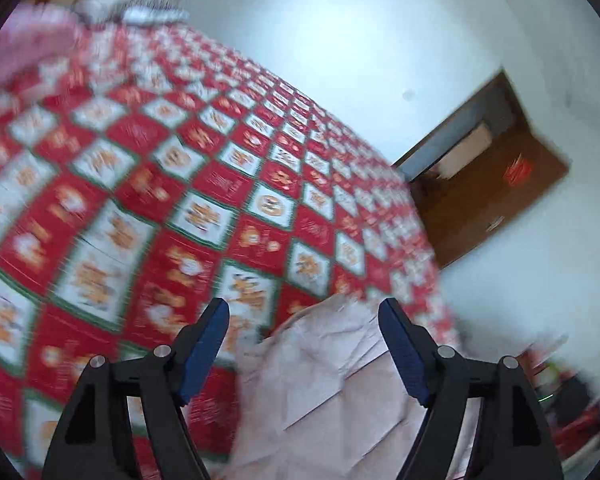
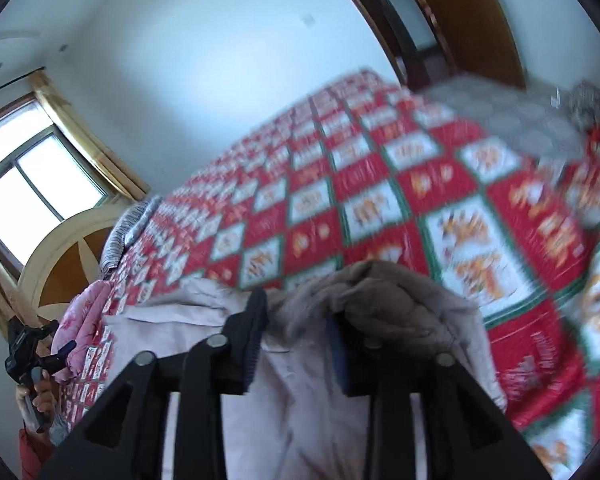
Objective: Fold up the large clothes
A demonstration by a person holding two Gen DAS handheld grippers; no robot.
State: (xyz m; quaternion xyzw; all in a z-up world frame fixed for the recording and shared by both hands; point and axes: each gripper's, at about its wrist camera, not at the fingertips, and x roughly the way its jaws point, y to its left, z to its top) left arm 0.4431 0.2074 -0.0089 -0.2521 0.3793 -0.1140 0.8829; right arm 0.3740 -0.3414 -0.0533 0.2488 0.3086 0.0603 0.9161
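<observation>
A pale pinkish-beige padded coat (image 1: 332,392) lies on a bed with a red, white and green checked cover (image 1: 172,184). My left gripper (image 1: 304,312) is open above the coat's edge, its fingers apart and holding nothing. In the right wrist view the same coat (image 2: 300,400) fills the lower middle, and its brown-grey fur-trimmed hood (image 2: 396,292) is bunched up. My right gripper (image 2: 296,320) has its fingers closed in on this bunched hood fabric. The checked cover (image 2: 380,184) stretches beyond. My left gripper also shows in the right wrist view (image 2: 32,352) at the far left.
A pink quilted bundle (image 2: 86,320) lies at the bed's left edge beside a grey striped pillow (image 2: 128,232). A grey blanket (image 2: 512,112) lies at the far right. A brown door (image 1: 492,176), white walls, a window (image 2: 32,184) and a wooden headboard (image 2: 64,264) surround the bed.
</observation>
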